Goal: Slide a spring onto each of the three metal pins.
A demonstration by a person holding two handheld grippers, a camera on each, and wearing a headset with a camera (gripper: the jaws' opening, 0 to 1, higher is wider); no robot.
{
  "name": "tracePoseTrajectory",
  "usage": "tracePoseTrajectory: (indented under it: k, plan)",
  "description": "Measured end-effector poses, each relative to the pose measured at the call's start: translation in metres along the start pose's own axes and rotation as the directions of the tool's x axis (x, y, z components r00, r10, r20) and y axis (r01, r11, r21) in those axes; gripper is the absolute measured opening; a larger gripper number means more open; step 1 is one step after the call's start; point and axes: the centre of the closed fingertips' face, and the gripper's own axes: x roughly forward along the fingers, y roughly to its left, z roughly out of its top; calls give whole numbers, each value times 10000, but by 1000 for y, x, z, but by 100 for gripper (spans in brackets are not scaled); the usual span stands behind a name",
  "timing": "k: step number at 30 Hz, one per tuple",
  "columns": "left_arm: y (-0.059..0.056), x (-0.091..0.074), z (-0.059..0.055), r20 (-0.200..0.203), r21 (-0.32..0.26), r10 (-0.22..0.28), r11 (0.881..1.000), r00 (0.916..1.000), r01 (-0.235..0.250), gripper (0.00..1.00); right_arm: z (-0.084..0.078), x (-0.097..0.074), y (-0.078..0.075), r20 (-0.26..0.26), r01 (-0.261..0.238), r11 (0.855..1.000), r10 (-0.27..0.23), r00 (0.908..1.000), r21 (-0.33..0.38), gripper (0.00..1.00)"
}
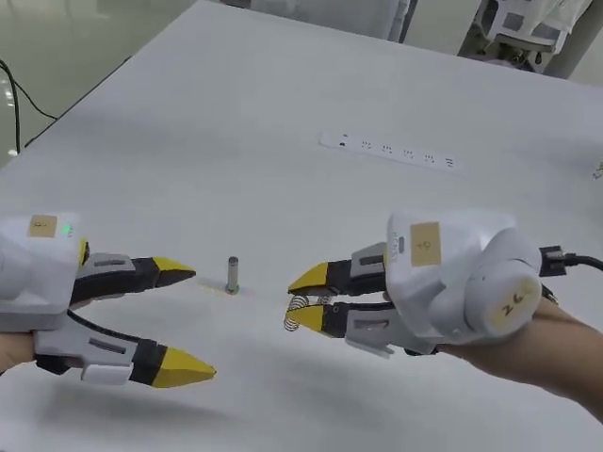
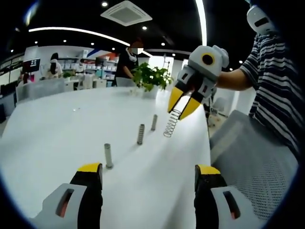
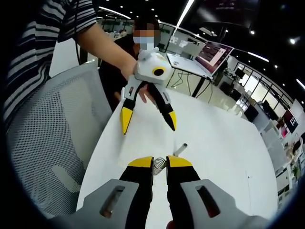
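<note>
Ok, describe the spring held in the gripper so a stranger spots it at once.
Start at the white workbench and find the right gripper, the one with its yellow tips nearly together. Pinched between those tips is the spring: a small silvery wire coil, unlike the smooth solid pin standing upright nearby.

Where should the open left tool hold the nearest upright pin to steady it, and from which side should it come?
Grip the pin low on its shaft, near the base, and come in level from the left tool's own side. The pin stands upright, so its top must be free for the spring, which the right tool holds on the far side.
</note>
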Motion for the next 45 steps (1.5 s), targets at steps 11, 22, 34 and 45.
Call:
tracePoseTrajectory:
  k: [11,22,34,45]
  plan:
    - [4,-5,8,863,-358,337,9989,9957,-307,98,-2,1,-4,-31,65,10000,-65,10000,52,7]
    - [10,-6,7,879,-191,627,9979,9942,-613,98,-4,2,-12,-62,115,9997,-114,9999,220,7]
    - [10,-10,1,782,-206,651,9978,9948,-636,98,-6,22,-24,-290,-570,9945,597,9978,880,7]
    - [14,-13,0,762,-224,774,9969,9941,-759,98,-8,36,-29,-536,-913,9913,966,9939,949,7]
